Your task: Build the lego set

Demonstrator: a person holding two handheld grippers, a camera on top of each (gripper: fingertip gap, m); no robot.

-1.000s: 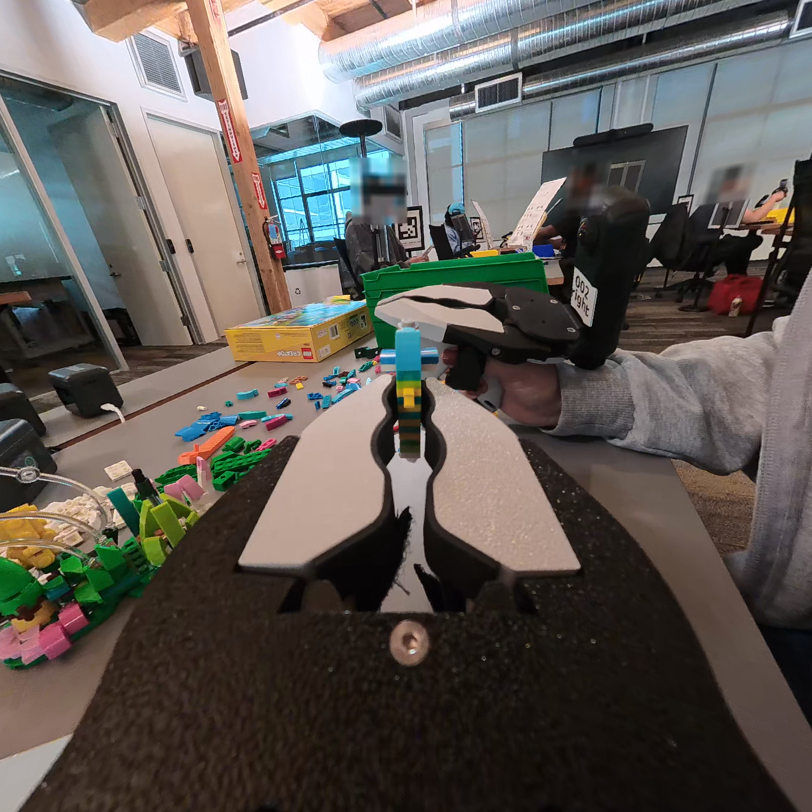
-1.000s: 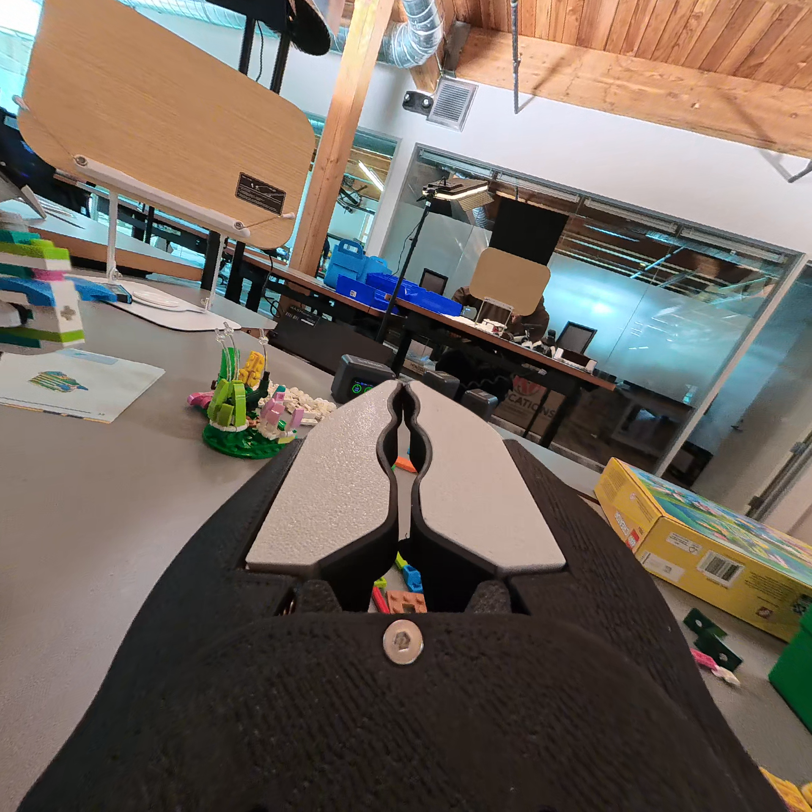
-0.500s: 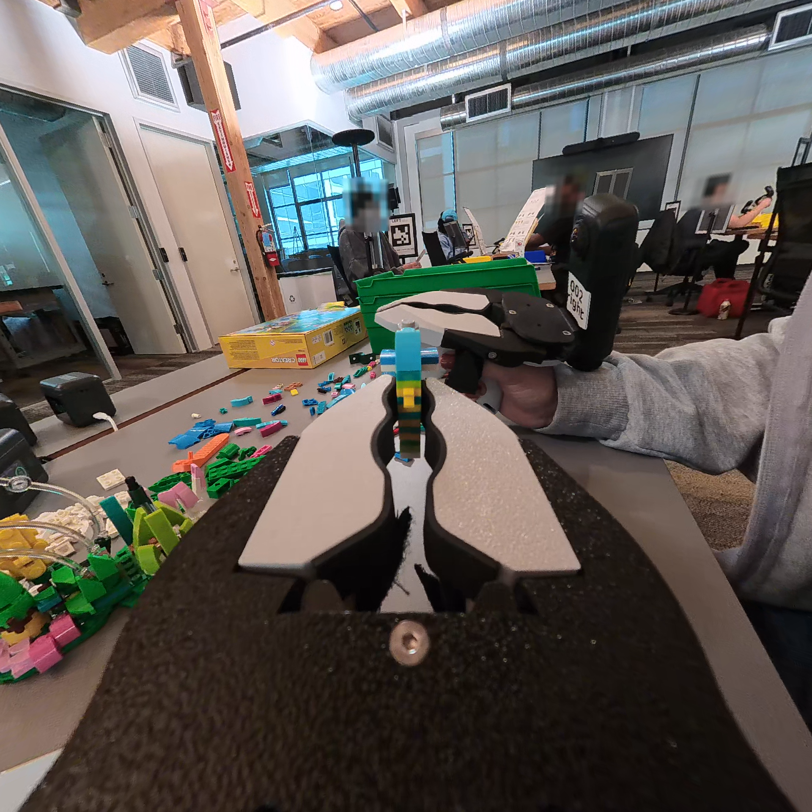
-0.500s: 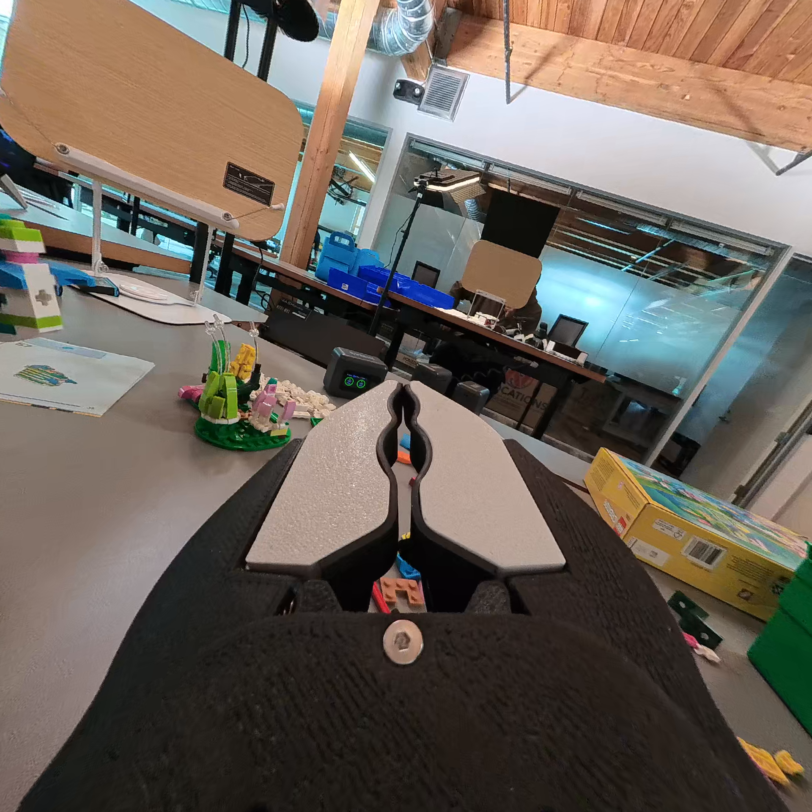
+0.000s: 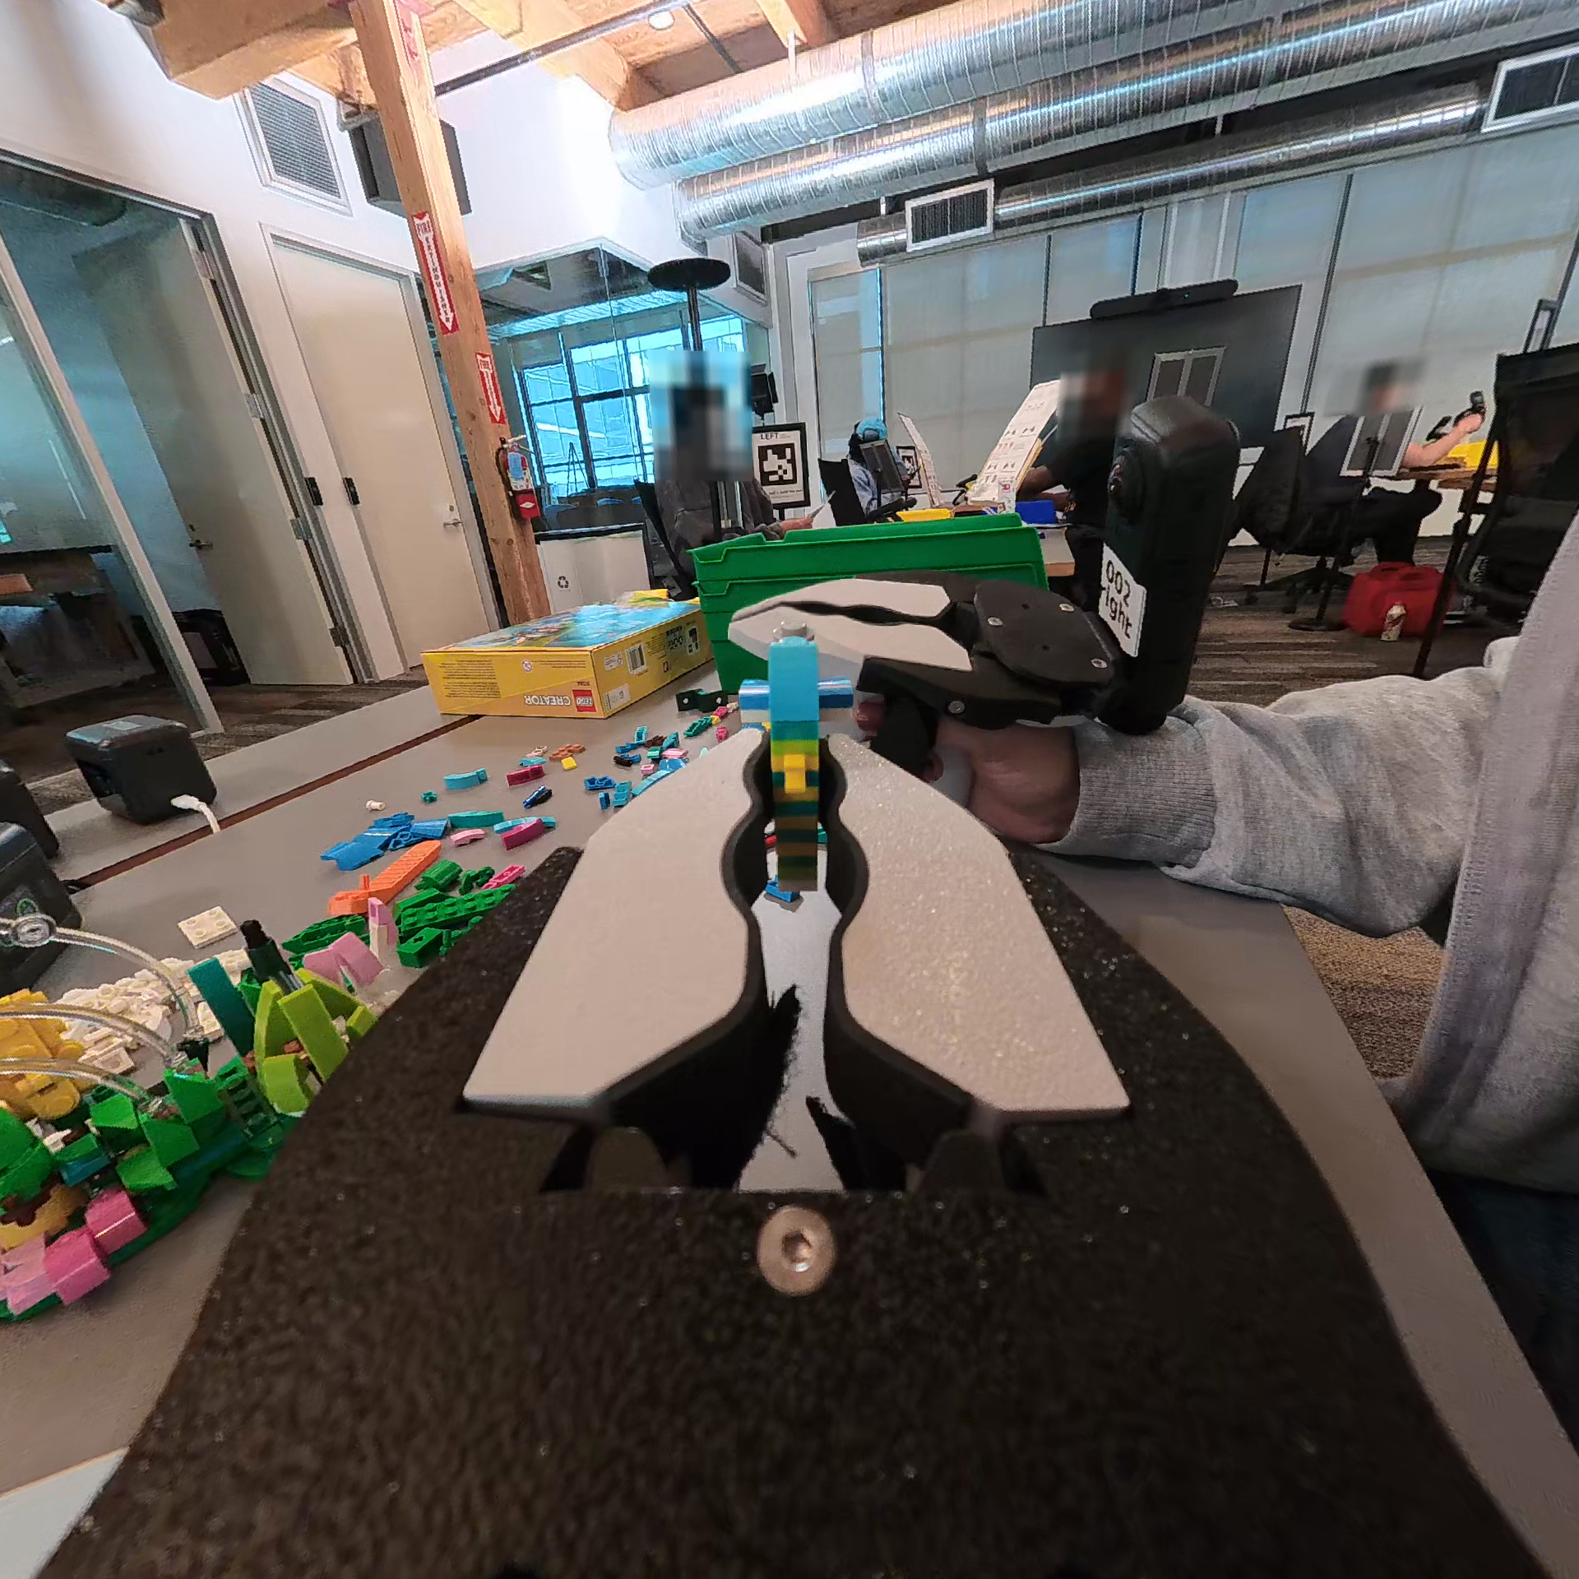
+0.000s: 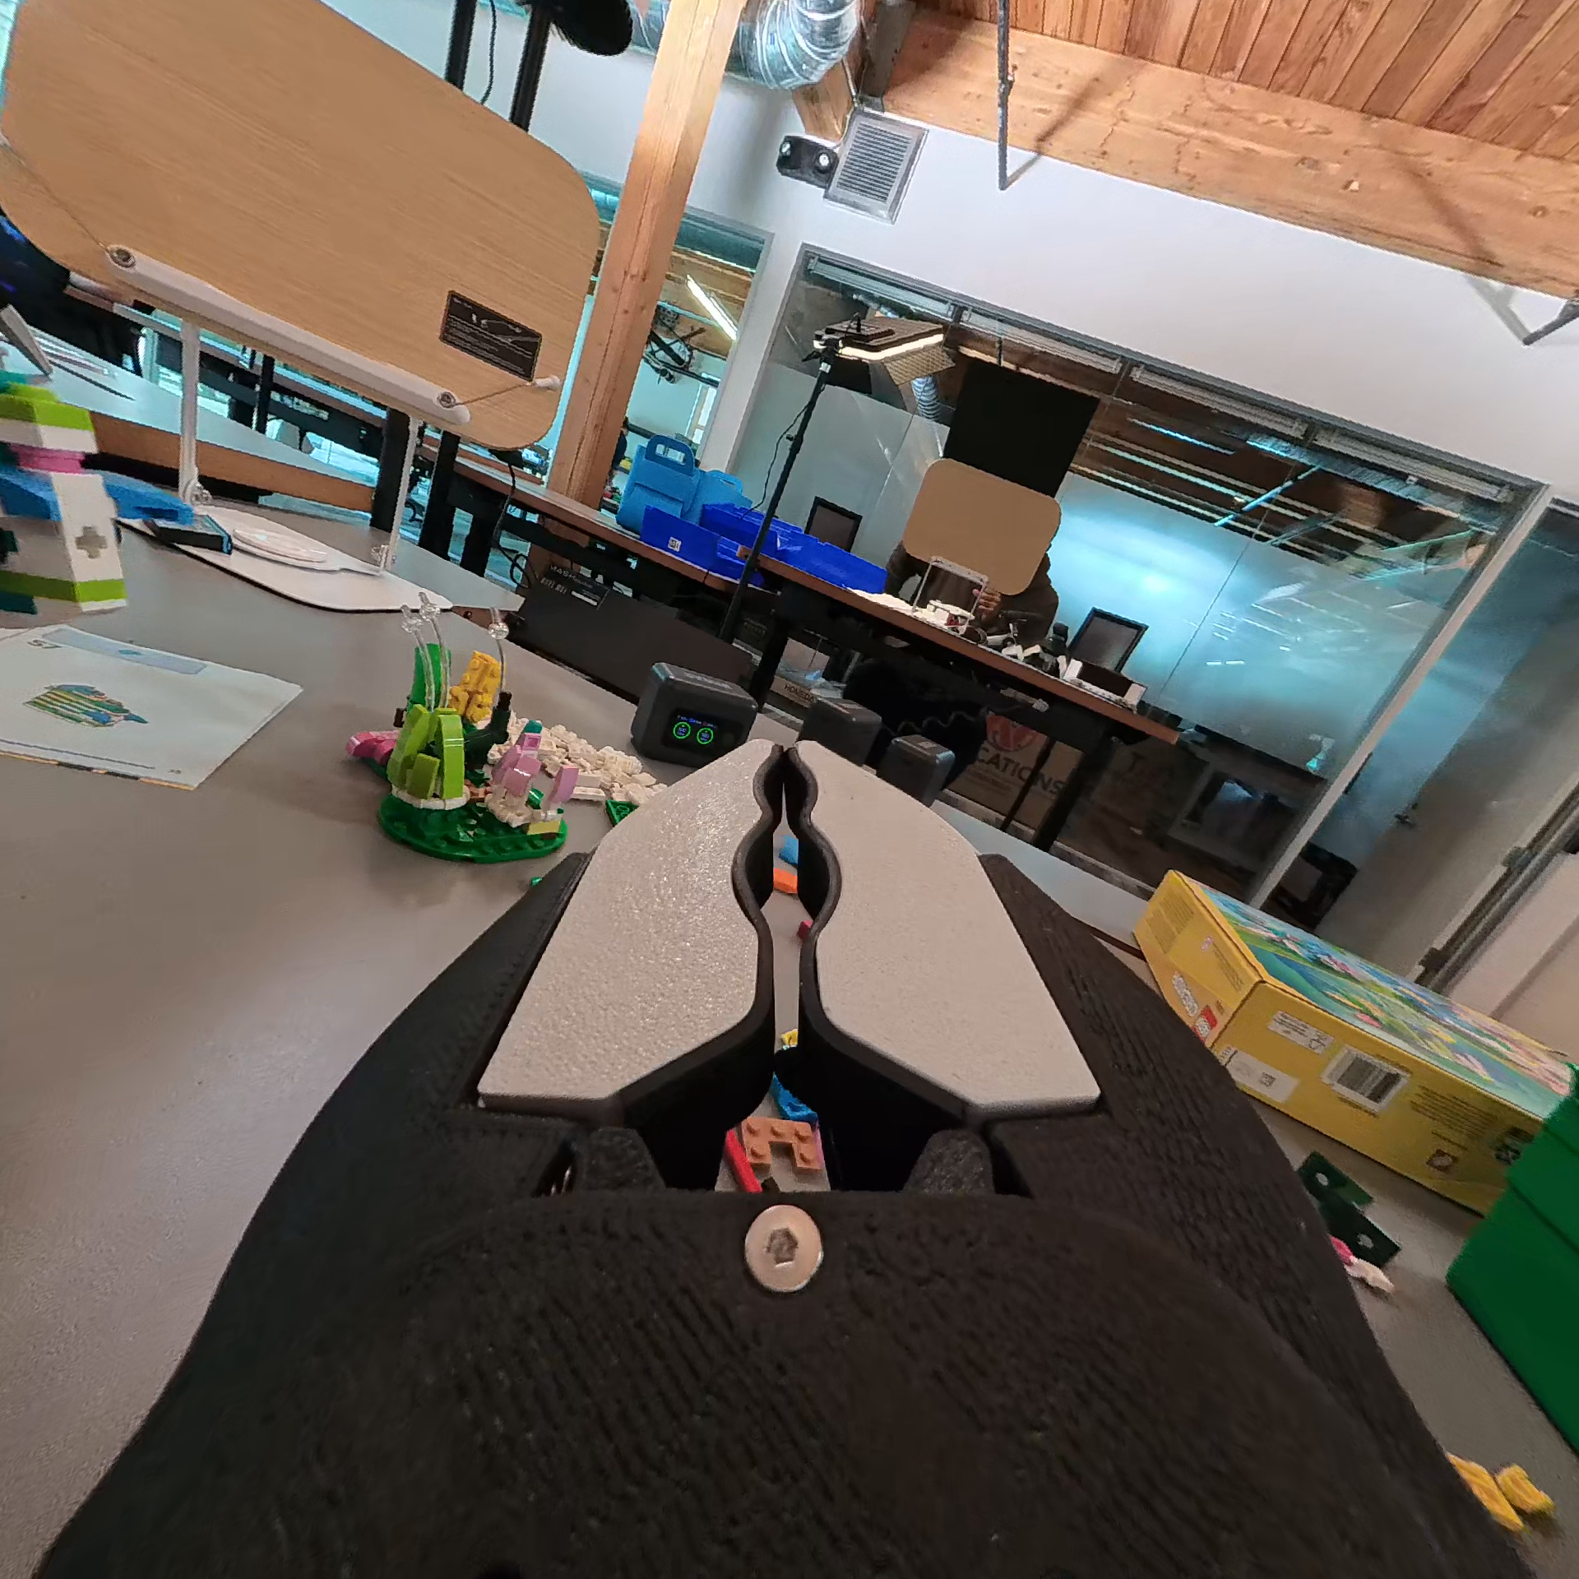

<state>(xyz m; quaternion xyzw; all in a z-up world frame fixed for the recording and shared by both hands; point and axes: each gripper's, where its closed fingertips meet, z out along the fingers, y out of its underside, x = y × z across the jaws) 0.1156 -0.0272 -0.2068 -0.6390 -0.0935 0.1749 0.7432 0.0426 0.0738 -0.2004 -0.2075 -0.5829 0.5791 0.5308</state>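
Note:
My left gripper is shut on a small upright lego stack with a light blue top, yellow middle and green base. It holds the stack above the grey table. The stack also shows at the left edge of the right wrist view. My right gripper is shut and empty. In the left wrist view it hovers just behind the stack, held by a hand in a grey sleeve.
A green plant build stands on the table, with loose bricks beyond it. A yellow box and a green bin sit farther back. An instruction sheet and a wooden stand lie left. One gripper's finger ends stand about 12 cm off the other's. Between my left fingertips and the green plant build there is roughly 20 cm.
Both grippers stay shut and nearly still. The right wrist view has shifted slightly, so the plant build sits a little higher in it.

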